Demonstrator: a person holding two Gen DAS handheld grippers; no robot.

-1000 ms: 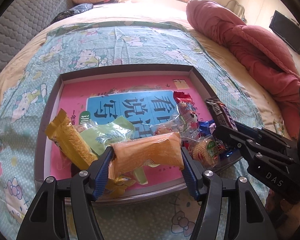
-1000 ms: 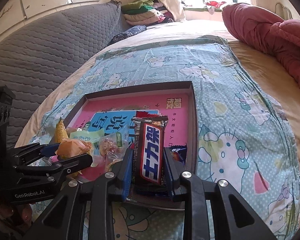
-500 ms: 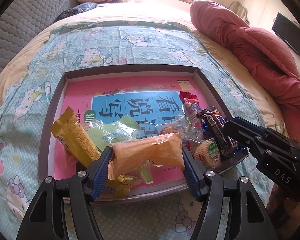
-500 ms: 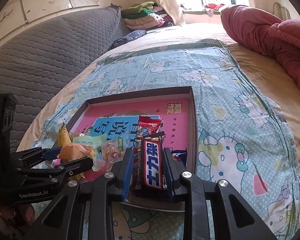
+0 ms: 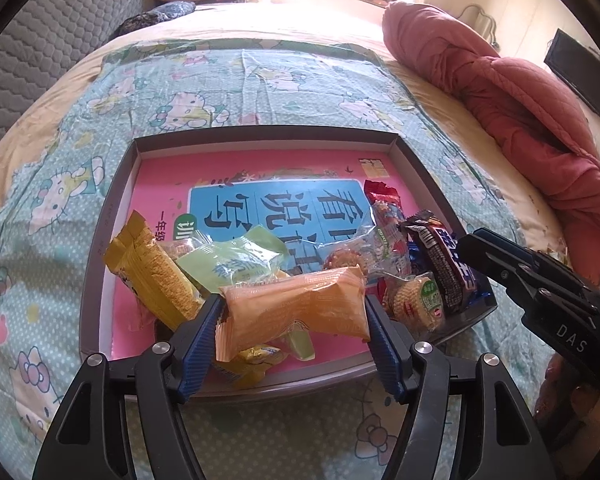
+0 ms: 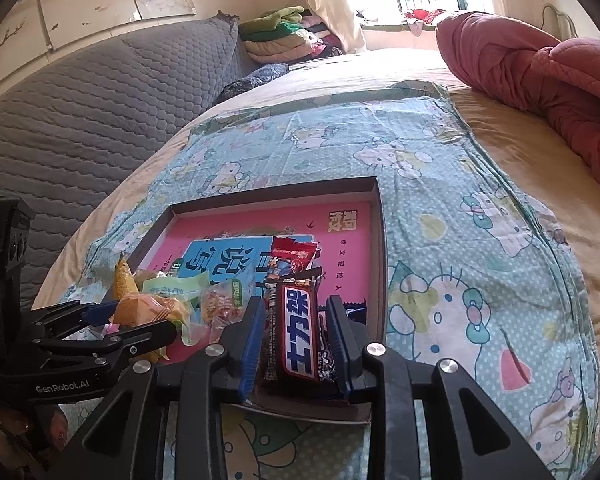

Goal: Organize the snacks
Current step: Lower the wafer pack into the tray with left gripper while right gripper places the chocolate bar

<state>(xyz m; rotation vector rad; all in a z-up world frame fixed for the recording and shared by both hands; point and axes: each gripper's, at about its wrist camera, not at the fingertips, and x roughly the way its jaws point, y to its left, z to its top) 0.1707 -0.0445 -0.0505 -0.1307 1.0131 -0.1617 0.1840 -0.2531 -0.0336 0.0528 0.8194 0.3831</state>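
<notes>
The left tongs (image 5: pixel 294 320) grasp an orange packet (image 5: pixel 296 306) across its ends, their jaws having just been opening with the packet between them. The right tongs (image 6: pixel 296 340) grasp a dark chocolate bar (image 6: pixel 300 336) with a blue-and-white label, held upright, jaws likewise just easing wider around it. Both hang over the near edge of a shallow grey tray (image 5: pixel 108 216) with a pink printed floor, where a yellow wafer pack (image 5: pixel 152 272), a green pouch (image 5: pixel 236 258) and clear-wrapped biscuits (image 5: pixel 414 300) are heaped. The tray lies on a bed under a cartoon-cat sheet (image 6: pixel 440 184), with a red quilt (image 6: pixel 540 72) bunched at the right and a grey padded headboard (image 6: pixel 80 108) at the left.
</notes>
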